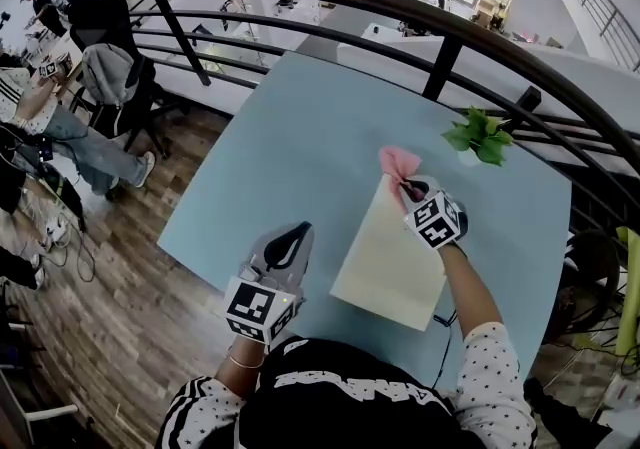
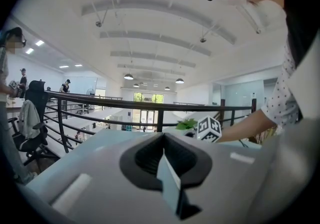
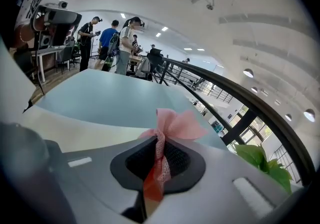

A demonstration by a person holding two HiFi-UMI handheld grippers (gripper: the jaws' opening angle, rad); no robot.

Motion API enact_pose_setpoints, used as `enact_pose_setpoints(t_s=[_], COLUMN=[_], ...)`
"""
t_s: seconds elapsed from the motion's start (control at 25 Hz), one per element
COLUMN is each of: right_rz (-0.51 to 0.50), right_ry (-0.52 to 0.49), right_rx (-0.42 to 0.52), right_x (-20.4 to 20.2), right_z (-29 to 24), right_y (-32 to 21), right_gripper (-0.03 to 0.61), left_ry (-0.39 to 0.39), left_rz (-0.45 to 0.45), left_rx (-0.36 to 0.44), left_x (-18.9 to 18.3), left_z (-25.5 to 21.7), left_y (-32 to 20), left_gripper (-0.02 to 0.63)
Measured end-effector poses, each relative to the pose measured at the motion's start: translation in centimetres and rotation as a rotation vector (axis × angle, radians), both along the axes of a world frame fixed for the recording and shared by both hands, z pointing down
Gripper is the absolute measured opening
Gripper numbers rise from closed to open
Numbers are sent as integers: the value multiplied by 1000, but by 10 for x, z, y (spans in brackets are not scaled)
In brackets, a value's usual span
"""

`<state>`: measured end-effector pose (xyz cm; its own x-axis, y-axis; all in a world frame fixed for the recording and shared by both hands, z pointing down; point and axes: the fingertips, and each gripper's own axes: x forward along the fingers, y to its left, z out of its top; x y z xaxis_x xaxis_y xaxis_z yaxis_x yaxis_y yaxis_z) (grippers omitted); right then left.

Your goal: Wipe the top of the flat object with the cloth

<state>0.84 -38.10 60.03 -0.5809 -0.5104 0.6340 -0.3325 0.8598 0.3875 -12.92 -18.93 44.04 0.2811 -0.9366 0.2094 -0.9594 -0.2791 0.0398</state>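
The right hand-held gripper (image 1: 411,188) is clenched on a pink cloth (image 1: 398,162); in its own view a pinched strip of mesh-textured fabric runs between the 2 jaws and fans out beyond their tips. The cloth lies at the far edge of the flat object (image 1: 389,257), a pale cream rectangular sheet lying right of centre on the light blue desk (image 1: 290,127). At lower left, the left hand-held gripper (image 1: 292,235) is closed on nothing, beside the sheet.
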Motion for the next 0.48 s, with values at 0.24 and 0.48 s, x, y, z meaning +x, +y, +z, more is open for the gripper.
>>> enact_pose_setpoints(t_s=[0.24,0.48], right_rz=[-19,-28], right_ry=[45,81], right_rx=[-35,-17], right_x=[-6,-7], right_z=[18,23], right_y=[0,3], right_gripper=[26,17], left_ry=[6,4], left_rz=[2,12], left_rx=[-5,-8], left_x=[-7,-7], left_z=[3,5], left_y=[-11,-14], left_gripper=[0,0])
